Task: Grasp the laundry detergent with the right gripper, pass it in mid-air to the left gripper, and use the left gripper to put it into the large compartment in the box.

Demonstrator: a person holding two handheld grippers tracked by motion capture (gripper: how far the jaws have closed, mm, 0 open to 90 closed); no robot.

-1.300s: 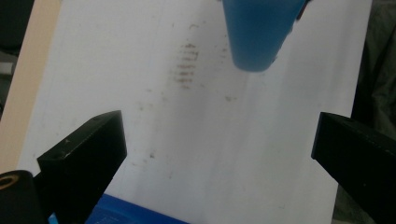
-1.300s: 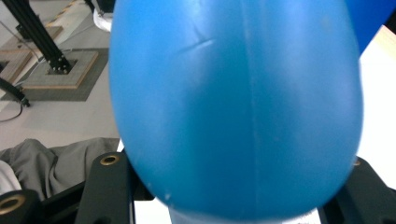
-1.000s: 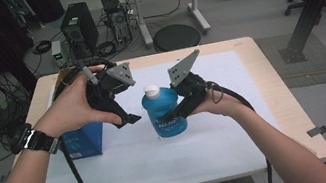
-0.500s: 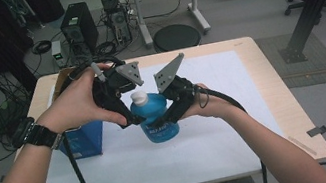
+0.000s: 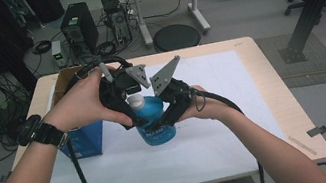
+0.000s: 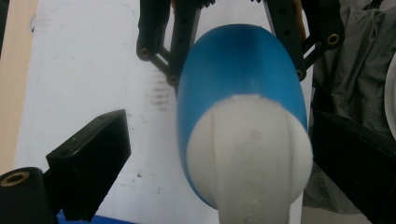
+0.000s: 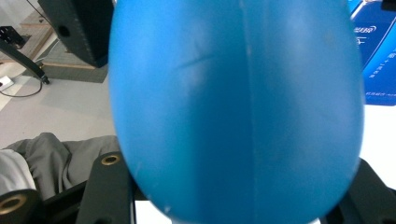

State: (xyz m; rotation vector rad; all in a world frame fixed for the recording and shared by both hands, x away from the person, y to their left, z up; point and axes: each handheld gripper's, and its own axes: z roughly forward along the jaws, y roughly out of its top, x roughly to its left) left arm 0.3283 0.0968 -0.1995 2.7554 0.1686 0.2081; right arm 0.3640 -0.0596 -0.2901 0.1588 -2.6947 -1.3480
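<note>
On my left, the blue box (image 5: 83,142) sits on the tabletop (image 5: 231,84). My left gripper (image 5: 131,110) straddles the white cap (image 5: 135,100) with jaws wide, just closing slightly, not yet pinching. The blue bottle (image 5: 156,123) stands mid-table, tilted, cap up-left. My right gripper (image 5: 168,116) clamps its body.

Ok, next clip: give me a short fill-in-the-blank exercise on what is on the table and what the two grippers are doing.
1. The right gripper is clamped on the body of a ____ bottle.
2. The bottle's cap is ____ in colour.
3. The left gripper has its jaws on either side of the bottle's ____, one jaw plainly apart from it.
4. At the table's left edge stands a blue ____.

Missing words: blue; white; cap; box
</note>
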